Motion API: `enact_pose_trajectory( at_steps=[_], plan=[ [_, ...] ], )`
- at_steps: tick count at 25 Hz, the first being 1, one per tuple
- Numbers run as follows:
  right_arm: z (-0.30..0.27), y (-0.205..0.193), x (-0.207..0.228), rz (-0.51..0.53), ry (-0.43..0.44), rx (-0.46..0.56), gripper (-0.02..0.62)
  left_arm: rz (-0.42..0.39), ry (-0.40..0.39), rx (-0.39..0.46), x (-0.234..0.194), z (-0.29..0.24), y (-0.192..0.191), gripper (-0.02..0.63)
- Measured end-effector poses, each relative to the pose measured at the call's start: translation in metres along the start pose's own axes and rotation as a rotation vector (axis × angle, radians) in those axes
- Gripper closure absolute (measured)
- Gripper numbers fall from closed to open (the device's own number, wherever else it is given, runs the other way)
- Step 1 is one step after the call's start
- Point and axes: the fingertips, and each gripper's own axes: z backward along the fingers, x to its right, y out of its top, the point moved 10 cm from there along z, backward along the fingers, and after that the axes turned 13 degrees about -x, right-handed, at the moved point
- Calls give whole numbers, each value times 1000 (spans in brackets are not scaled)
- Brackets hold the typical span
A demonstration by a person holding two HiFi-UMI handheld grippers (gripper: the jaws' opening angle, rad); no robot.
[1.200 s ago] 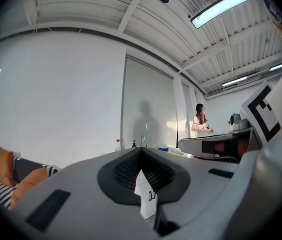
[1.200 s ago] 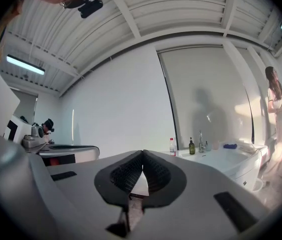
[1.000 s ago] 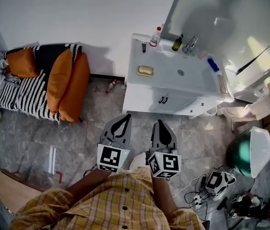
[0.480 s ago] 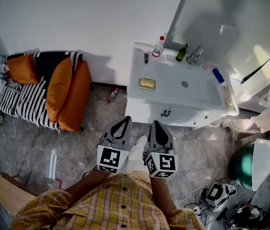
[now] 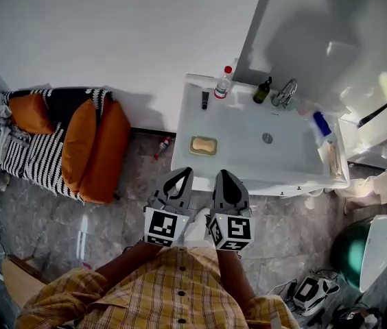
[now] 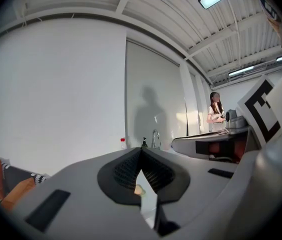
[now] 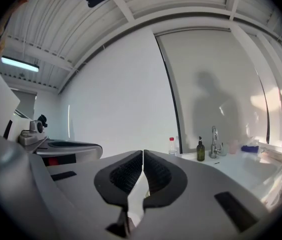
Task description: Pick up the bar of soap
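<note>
The yellow bar of soap [image 5: 203, 144] lies in a small dish on the left part of the white sink counter [image 5: 238, 139]. Both grippers are held side by side in front of the person's chest, just short of the counter's front edge. My left gripper [image 5: 185, 173] points at the soap from just below it, with its jaws shut and nothing in them. In the left gripper view, the left gripper [image 6: 141, 150] shows its jaws meeting at the tips. My right gripper [image 5: 222, 174] [image 7: 143, 153] is shut and empty too, level with the left one.
At the back of the counter stand a red-capped bottle [image 5: 223, 83], a dark pump bottle [image 5: 263, 90] and a faucet [image 5: 285, 93]. A striped sofa with orange cushions [image 5: 94, 149] is at the left. A small bottle [image 5: 162, 144] lies on the floor. A person [image 6: 215, 115] stands far off.
The sink counter and soap have come closer to the grippers as the person stepped forward. Both grippers stayed shut and side by side.
</note>
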Motion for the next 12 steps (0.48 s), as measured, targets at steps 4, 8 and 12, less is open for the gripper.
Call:
enact_pose_trajectory(
  at_steps=[4, 8, 12],
  plan=[
    [-37, 13, 39, -26, 43, -32, 577, 3, 19, -45, -4, -51, 16, 597],
    [-79, 20, 74, -40, 81, -76, 577, -2, 48, -77, -11, -100, 32, 597],
    [-116, 29, 97, -38, 107, -93, 577, 17, 75, -82, -20, -137, 45, 597]
  ],
)
